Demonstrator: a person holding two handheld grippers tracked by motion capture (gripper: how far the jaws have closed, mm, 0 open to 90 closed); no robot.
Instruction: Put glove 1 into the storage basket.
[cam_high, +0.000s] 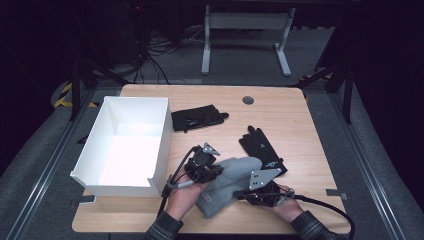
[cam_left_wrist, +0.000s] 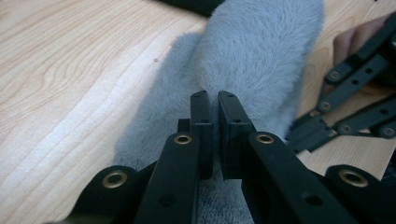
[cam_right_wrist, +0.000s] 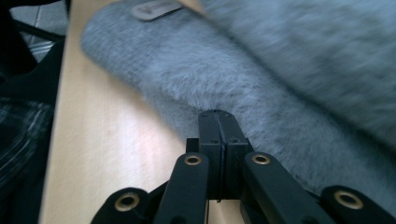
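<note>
A grey fuzzy mitten (cam_high: 227, 182) lies at the front middle of the wooden table (cam_high: 285, 112). My left gripper (cam_high: 216, 171) sits at its left edge. In the left gripper view its jaws (cam_left_wrist: 214, 95) stand nearly together over the grey fur (cam_left_wrist: 261, 51), pinching a thin fold of it. My right gripper (cam_high: 239, 195) comes in from the right along the mitten's near edge. It is shut (cam_right_wrist: 217, 114) with nothing between its jaws, and its tips touch the fur (cam_right_wrist: 280, 60). A small label (cam_right_wrist: 154, 9) marks the mitten's cuff.
An open white box (cam_high: 166, 142) stands at the left of the table. A folded pair of black gloves (cam_high: 197, 117) lies behind the mitten, and a single black glove (cam_high: 262, 150) to its right. The table's front edge is close to both hands.
</note>
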